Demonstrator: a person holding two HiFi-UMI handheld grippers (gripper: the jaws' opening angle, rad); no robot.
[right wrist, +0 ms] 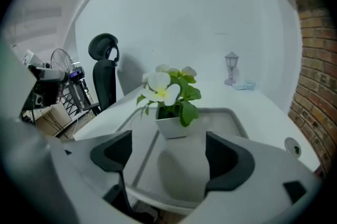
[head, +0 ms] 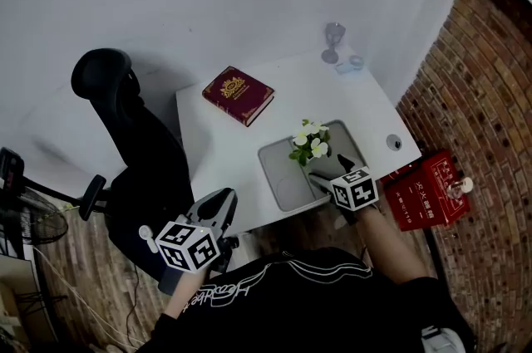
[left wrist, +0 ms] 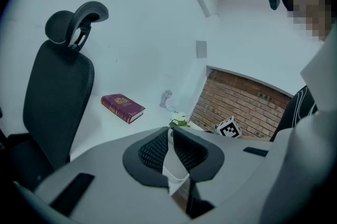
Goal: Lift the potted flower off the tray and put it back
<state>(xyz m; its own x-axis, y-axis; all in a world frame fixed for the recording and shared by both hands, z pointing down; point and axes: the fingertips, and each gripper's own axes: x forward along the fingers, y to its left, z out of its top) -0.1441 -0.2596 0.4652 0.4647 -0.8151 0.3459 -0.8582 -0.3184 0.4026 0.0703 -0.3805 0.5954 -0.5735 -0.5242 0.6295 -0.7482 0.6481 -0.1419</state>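
Potted flower [right wrist: 171,118] stands upright on the tray [right wrist: 239,123] by the counter's [head: 216,135] front edge, while the right gripper [right wrist: 168,152] waits just short of it, fingers [right wrist: 227,158] spread and empty, and the left gripper [left wrist: 171,139] holds its fingers [left wrist: 152,154] pressed together, so the lift is either pending or already undone.

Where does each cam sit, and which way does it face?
Head view: on the person's head, looking steeply down at the white table, tray and potted flower; shows left gripper, right gripper, dark shirt.
Left gripper view: off the table's near edge, facing across it to the red book and brick wall; shows its own closed jaws, dark shirt.
Right gripper view: at the tray's near edge, aimed at the potted flower; shows its own open, empty jaws.
Shared: potted flower and office chair appear in all three.
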